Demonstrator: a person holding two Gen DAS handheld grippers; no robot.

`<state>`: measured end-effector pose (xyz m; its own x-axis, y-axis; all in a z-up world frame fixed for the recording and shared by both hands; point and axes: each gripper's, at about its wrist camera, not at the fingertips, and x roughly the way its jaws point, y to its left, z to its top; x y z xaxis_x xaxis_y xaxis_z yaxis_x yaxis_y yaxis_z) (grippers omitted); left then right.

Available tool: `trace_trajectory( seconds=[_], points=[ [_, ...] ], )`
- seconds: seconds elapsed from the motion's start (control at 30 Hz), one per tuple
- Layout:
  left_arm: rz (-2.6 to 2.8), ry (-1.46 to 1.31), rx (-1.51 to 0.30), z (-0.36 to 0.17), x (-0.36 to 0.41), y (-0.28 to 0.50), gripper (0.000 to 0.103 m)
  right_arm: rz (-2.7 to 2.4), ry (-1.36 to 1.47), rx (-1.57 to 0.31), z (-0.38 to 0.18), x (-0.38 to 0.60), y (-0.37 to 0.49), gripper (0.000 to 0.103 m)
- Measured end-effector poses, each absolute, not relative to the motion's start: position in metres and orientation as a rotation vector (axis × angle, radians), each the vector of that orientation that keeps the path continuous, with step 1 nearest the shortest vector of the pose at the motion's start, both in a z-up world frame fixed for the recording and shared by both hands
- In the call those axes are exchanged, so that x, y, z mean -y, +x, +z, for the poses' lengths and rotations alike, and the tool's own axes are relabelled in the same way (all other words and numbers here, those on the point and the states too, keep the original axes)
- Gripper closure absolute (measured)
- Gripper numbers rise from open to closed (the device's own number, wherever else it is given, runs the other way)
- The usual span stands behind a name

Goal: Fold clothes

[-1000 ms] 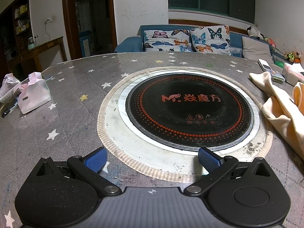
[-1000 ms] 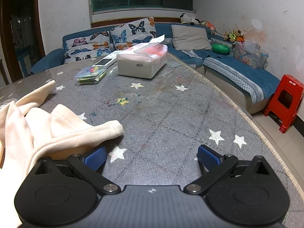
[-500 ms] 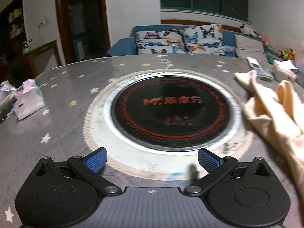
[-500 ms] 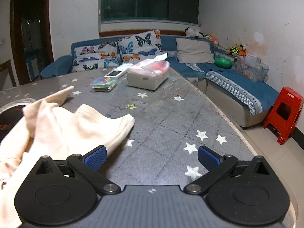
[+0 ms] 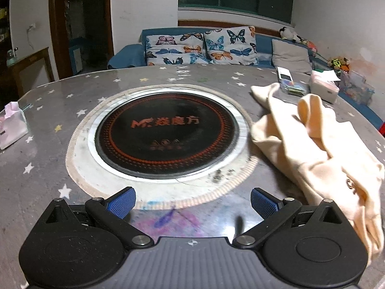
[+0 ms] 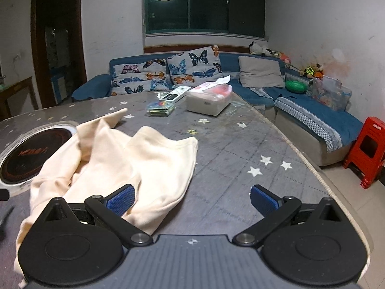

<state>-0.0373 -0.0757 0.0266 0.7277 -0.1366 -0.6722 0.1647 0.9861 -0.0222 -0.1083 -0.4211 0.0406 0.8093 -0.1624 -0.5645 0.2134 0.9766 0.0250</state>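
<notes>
A crumpled cream garment [image 5: 312, 149] lies on the grey star-patterned table, right of the round black cooktop [image 5: 166, 130]. In the right wrist view the same garment [image 6: 125, 159] spreads across the left half, reaching under my left blue pad. My left gripper [image 5: 192, 203] hovers open above the table's near edge, in front of the cooktop, nothing between its fingers. My right gripper [image 6: 192, 201] is open too; its left fingertip [image 6: 121, 198] is over the garment's near hem, its right one over bare table.
A tissue box [image 6: 209, 100], a phone and a colourful packet [image 6: 160, 108] sit at the far side of the table [image 6: 240, 168]. A pink-and-white bag [image 5: 12, 127] stands at the left. A blue sofa and a red stool [image 6: 367, 149] lie beyond the table's right edge.
Both grippers have pulled back and risen, so more of the table and the garment shows. The left view has swung right towards the garment. Both stay open.
</notes>
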Motion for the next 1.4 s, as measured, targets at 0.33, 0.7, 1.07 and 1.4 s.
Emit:
trace_trajectory(
  seconds=[0.33,0.7,1.07,1.4],
  points=[
    [-0.191,0.039,-0.766,0.025,0.085,-0.053,0.000,-0.142,0.108,-0.586,0.040,0.398,-0.136,0.000],
    [-0.225,0.056,-0.771,0.024,0.095,-0.065,0.000,-0.078,0.077,-0.586,0.041,0.374,-0.152,0.000],
    [-0.260,0.072,-0.760,0.027,0.105,-0.078,0.000,-0.036,0.090,-0.588,0.040,0.361,-0.164,0.000],
    [-0.295,0.082,-0.754,0.030,0.114,-0.088,0.000,-0.012,0.095,-0.583,0.042,0.356,-0.169,0.000]
  ],
)
